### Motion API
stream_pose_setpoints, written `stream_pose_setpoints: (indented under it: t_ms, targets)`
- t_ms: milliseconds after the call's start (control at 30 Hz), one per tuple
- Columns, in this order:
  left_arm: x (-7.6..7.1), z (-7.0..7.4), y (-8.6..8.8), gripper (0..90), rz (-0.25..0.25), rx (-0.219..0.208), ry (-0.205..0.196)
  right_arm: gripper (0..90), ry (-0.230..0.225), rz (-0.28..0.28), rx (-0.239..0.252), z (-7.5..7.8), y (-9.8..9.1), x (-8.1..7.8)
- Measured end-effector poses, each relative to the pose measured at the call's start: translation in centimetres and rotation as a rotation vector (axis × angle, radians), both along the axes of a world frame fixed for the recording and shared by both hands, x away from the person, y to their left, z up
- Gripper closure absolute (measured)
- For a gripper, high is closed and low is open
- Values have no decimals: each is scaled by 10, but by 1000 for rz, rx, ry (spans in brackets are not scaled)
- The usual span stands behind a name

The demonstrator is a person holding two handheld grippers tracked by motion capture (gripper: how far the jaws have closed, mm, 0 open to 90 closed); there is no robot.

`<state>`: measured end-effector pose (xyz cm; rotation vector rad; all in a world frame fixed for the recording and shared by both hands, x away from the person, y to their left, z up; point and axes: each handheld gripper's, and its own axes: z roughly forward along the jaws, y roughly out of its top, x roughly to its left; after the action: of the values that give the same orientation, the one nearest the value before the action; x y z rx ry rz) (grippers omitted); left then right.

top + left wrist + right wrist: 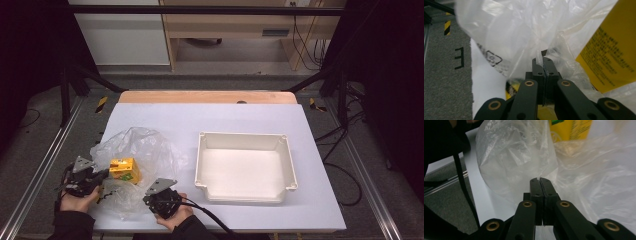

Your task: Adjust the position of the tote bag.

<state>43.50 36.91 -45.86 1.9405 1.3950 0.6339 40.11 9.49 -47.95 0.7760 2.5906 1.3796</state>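
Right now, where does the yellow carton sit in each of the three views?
High view: yellow carton lies left of centre inside the clear plastic bag, between the two grippers.
Left gripper view: carton at the right edge, behind bag film.
Right gripper view: carton at the top, right of centre.
Shared landmark: the bag.

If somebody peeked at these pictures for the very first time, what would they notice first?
Probably the crinkly clear plastic bag at the table's near left, with a bright yellow box showing through it. The left gripper and the right gripper are both pinched shut on the bag's thin film, one at each near side. To the right sits a big white tray with nothing in it.
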Motion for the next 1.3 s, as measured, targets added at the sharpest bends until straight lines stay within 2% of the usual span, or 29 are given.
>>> stream_pose_setpoints:
  t_ms: [100,200,267,333,367,433,500,533,633,667,800,833,900,1000,1133,1300]
  targets:
    - [-3,2,5,896,16,-13,-14,900,14,18,-19,-4,5,-2]
    - [-6,0,7,896,20,36,11,900,23,16,-38,-5,5,-3]
    - [-6,-3,6,896,18,40,21,900,25,19,-42,-5,3,-3]
    - [-4,-8,3,895,5,61,40,899,34,4,-72,-6,0,-4]
    - [-4,-9,2,895,-3,68,38,895,39,3,-65,-8,-1,-3]
    - [-3,-10,0,872,-24,65,33,872,40,6,-65,-7,-2,-3]
    - [-3,-9,-1,814,-25,61,25,816,23,2,-62,-7,-2,-4]
    - [-3,-8,0,794,-21,46,18,800,18,1,-58,-6,-3,-4]
    - [-5,-3,3,665,-7,-1,-31,679,-10,-8,-27,-2,-7,-4]
    - [-6,-1,4,625,2,-20,-48,669,-27,-15,-17,0,-10,-4]
    - [-11,9,8,504,21,-95,-119,619,-42,-32,23,7,-19,-3]
    - [-11,10,9,483,22,-99,-128,618,-46,-41,38,9,-23,-3]
    - [-13,13,9,458,26,-102,-148,637,-49,-45,48,12,-25,-2]
    - [-16,20,10,441,39,-104,-183,714,-46,-40,57,13,-27,-2]
    - [-20,31,11,438,40,-130,-222,770,-39,-29,50,11,-25,-3]
    - [-27,49,11,441,4,-150,-284,744,-63,-47,76,17,-30,-3]
